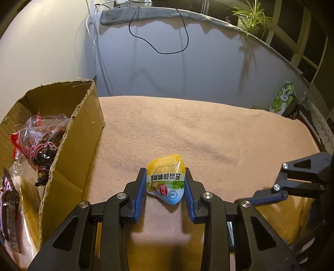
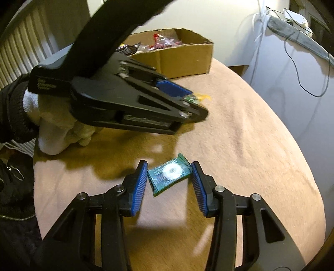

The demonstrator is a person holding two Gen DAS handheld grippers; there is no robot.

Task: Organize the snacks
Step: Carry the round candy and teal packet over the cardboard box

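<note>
Between left hand-held gripper (image 1: 165,183) pads, yellow snack packet (image 1: 166,179)

Two sets of tongs: left tongs (image 1: 165,183), right tongs (image 2: 169,177). One yellow-and-blue snack packet (image 1: 166,180) between the left pair, one green snack packet (image 2: 169,174) between the right pair. One cardboard box (image 1: 83,133) far left on the one surface (image 1: 208,135), several wrapped snacks (image 1: 39,143) inside, exact number hard to tell. One potted plant (image 1: 252,16) far right.
</note>
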